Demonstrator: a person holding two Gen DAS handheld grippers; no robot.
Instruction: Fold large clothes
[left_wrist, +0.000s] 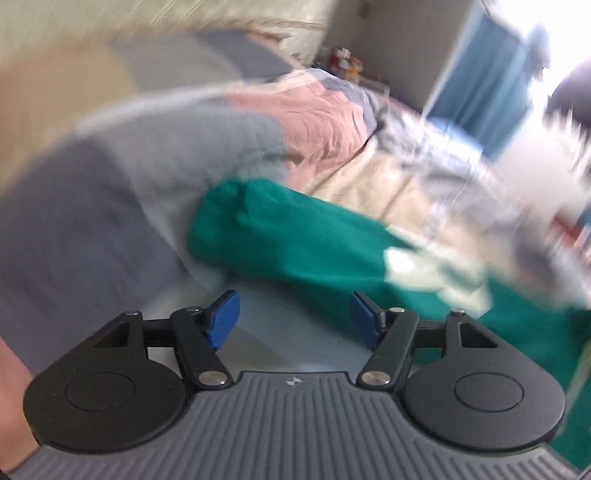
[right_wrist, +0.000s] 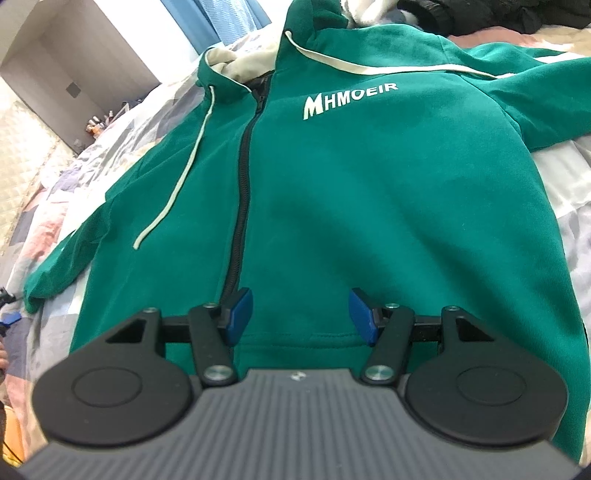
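Hoodie (right_wrist: 369, 203) flat; both grippers' jaws apart, empty.

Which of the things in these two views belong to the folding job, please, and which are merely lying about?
Belongs to the job:
- green hoodie, spread front-up on the bed
- left gripper, open
- right gripper, open over the hem

Lying about:
- patchwork quilt
- dark clothing beyond the hood
- small items on the far shelf

Hoodie (right_wrist: 332, 192) lies front-up on the bedspread (right_wrist: 565, 206), hood away from the camera, sleeves spread left and right.
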